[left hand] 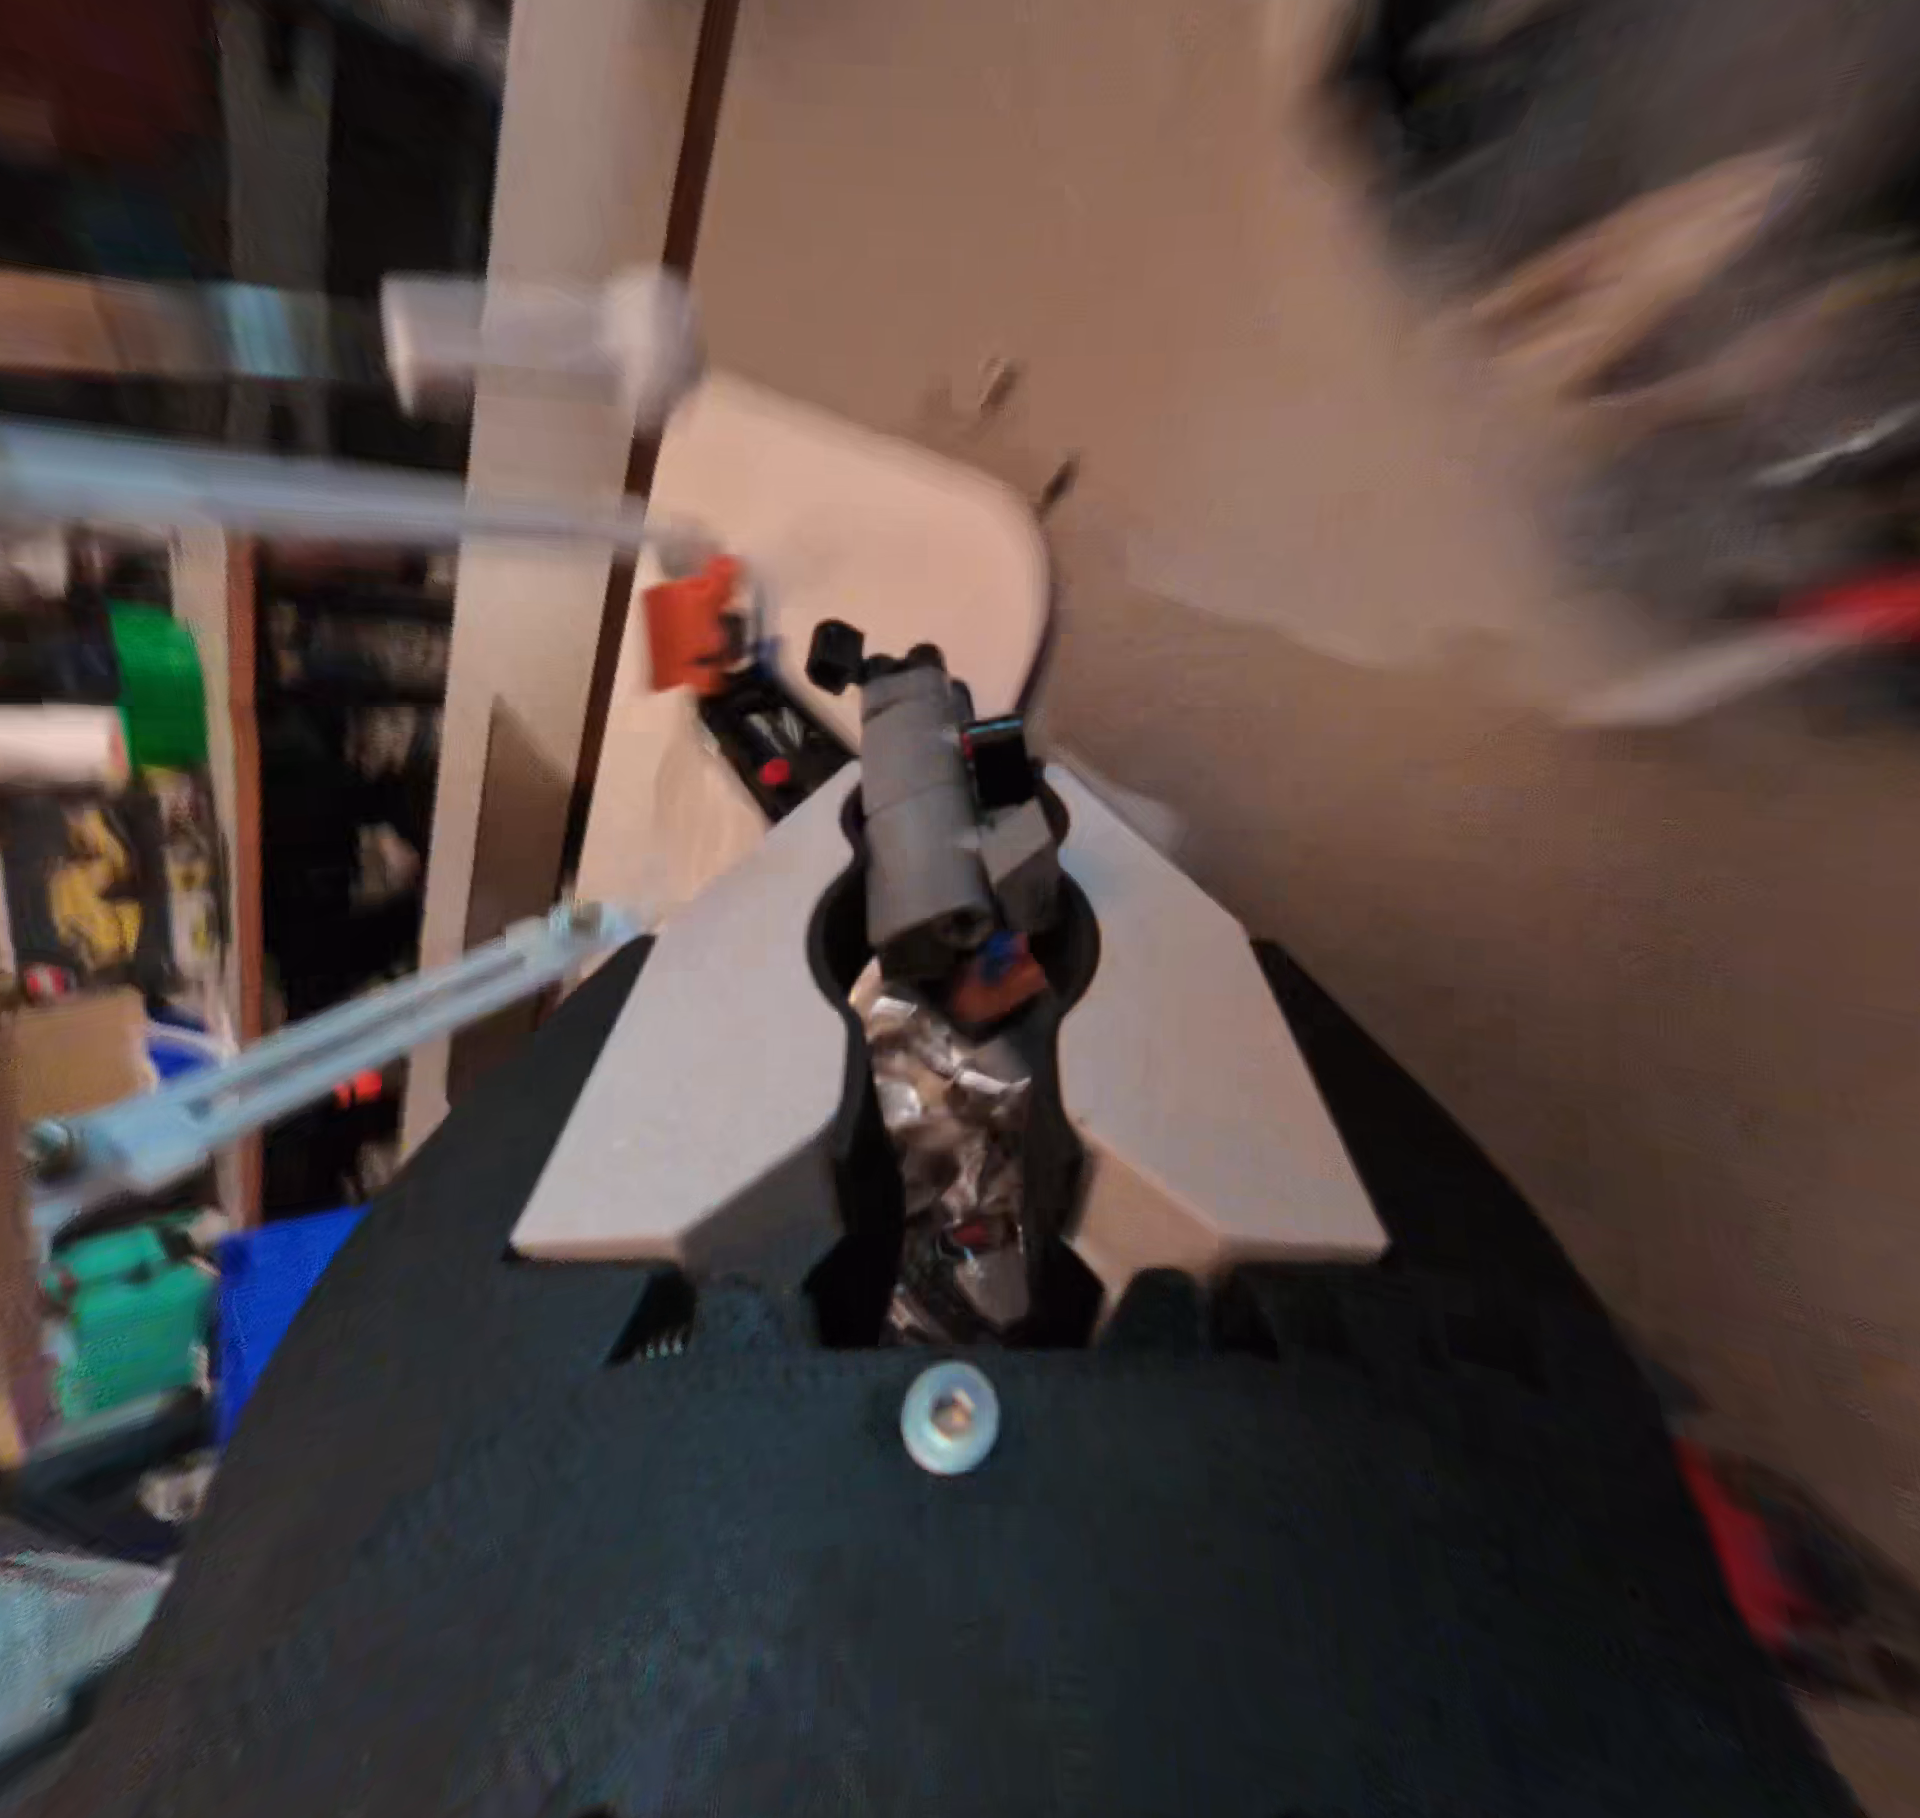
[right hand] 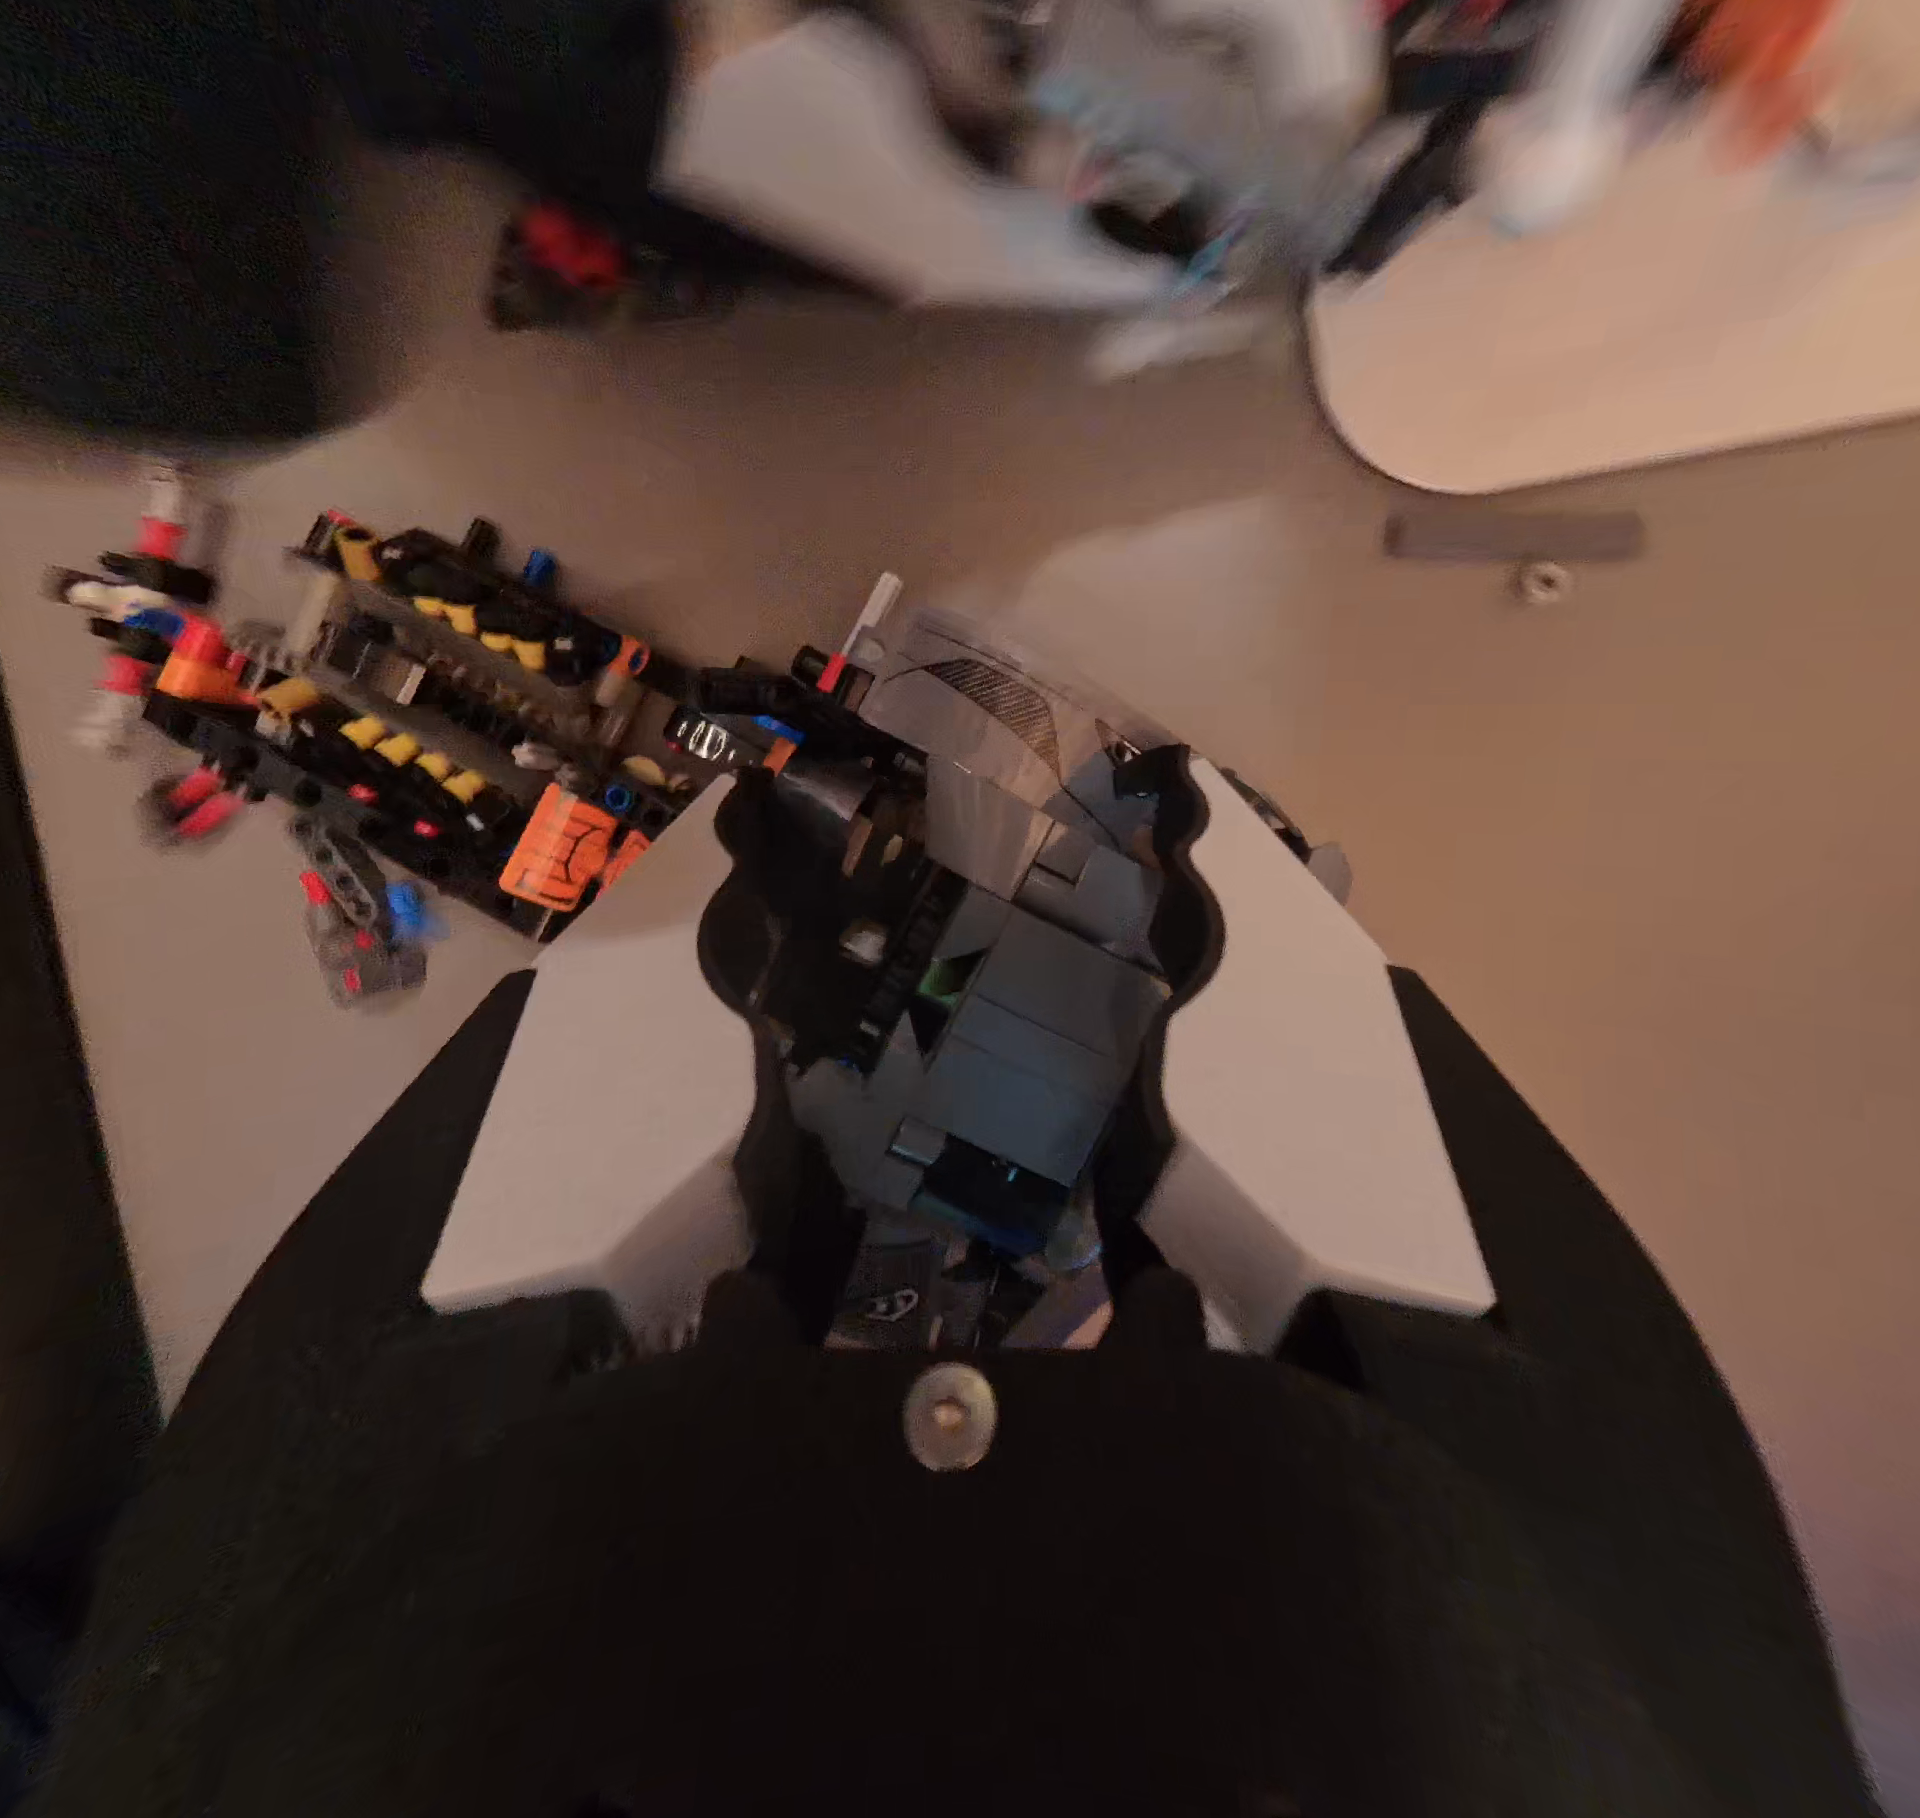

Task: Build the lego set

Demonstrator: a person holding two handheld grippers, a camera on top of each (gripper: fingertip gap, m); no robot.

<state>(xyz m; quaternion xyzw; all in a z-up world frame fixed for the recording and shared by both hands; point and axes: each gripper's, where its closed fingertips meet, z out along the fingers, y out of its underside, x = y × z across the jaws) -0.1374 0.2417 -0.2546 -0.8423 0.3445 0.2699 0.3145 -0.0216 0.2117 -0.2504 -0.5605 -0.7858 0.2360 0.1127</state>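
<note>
Between the fingers of the left gripper (left hand: 951, 895) we are pinching a small grey lego sub-assembly (left hand: 920, 812); its long axis is running forward along the fingers, a black connector (left hand: 834, 654) is sticking out at the far tip, and an orange-and-blue piece (left hand: 995, 979) is sitting at the near end. We are reading no writing on it. Beyond it we are seeing a blurred orange part (left hand: 691, 620) and a pale board (left hand: 862, 542).

On the tabletop (right hand: 1558, 833), the right gripper (right hand: 956, 875) is closing on the grey front section of the long lego model (right hand: 468, 719). Its long axis is running leftward, away from the fingers, with yellow, red, blue and orange pieces along it. An orange printed tile (right hand: 556, 849) is showing markings too blurred to read. A grey beam (right hand: 1512, 534) and a small ring (right hand: 1545, 581) are lying apart to the right.
</note>
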